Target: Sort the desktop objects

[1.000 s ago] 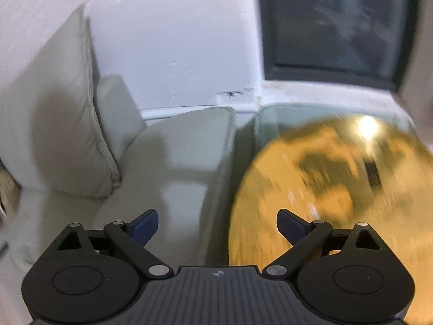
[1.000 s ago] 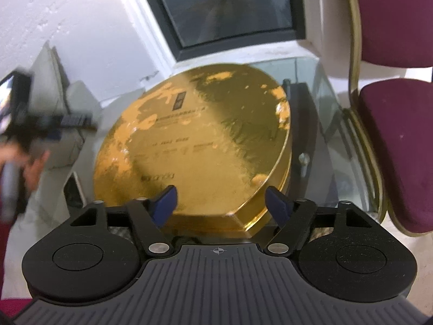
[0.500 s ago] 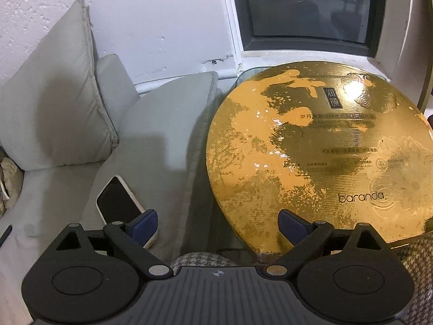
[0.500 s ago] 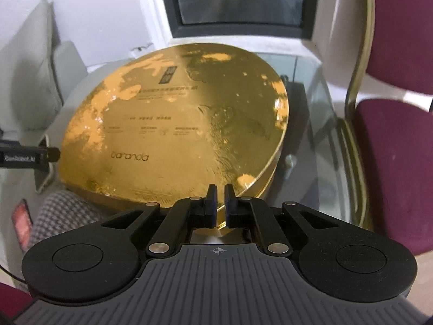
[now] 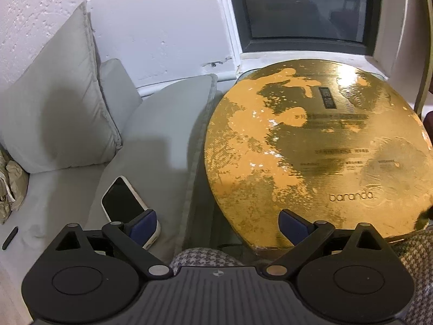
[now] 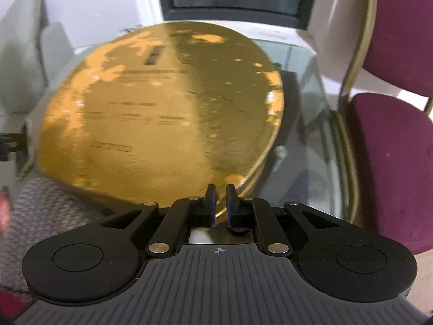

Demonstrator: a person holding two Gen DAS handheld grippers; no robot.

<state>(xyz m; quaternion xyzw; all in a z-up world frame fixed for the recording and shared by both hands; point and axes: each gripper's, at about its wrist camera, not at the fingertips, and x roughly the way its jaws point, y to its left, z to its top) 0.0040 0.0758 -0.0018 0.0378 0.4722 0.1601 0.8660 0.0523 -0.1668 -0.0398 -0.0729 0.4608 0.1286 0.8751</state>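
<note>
Glass table (image 6: 305, 86), gold lid (image 6: 162, 113) newly tilted.

We are in a home, in a sitting corner by a window (image 5: 305, 8). A soft grey sofa (image 5: 67, 184) with big cushions (image 5: 54, 103) stands against a bumpy white wall (image 5: 151, 21). A phone (image 5: 127, 205) lies on the sofa seat. Next to it stands a small glass table (image 6: 305, 124) with a big round gold box (image 5: 319, 146) on top. A dark red chair (image 6: 392, 140) stands beside the table.
</note>
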